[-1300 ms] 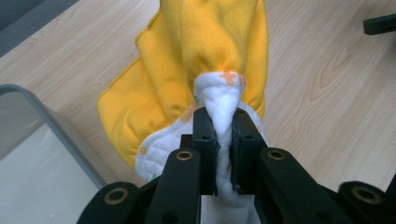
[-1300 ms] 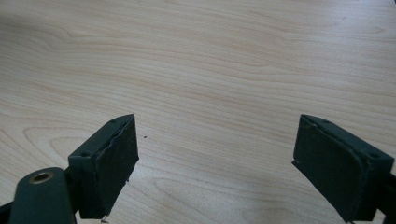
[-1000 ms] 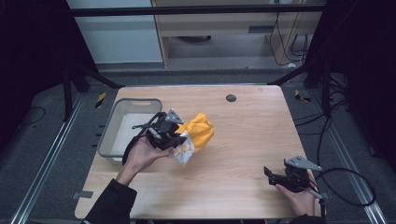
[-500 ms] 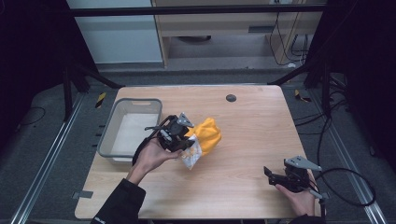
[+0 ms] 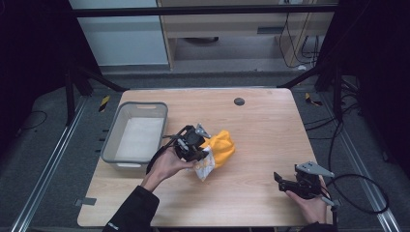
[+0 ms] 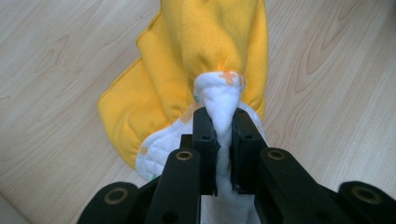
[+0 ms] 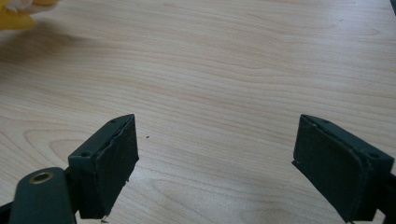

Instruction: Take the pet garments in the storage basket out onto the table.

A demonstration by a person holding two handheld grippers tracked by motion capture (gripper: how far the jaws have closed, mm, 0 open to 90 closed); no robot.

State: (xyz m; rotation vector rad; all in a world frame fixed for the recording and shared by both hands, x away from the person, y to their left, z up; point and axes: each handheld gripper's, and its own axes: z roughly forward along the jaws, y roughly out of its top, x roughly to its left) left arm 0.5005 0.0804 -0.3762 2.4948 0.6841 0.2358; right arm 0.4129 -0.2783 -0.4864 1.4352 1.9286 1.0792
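On a pale wooden table (image 5: 251,125), beside a grey plastic bin (image 5: 137,137), lies a yellow cloth (image 6: 205,51) with a white quilted, orange-printed lining; no writing is legible. The left gripper (image 6: 219,126) pinches its white edge. The right gripper (image 7: 215,163) rests spread apart, well away.

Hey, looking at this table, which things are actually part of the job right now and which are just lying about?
Part of the job:
- yellow and white cloth, pinched by the left tool
- grey bin beside it, possibly where the cloth came from or goes

Just lying about:
- right tool, open, resting over bare table
- small dark disc at the table's far edge
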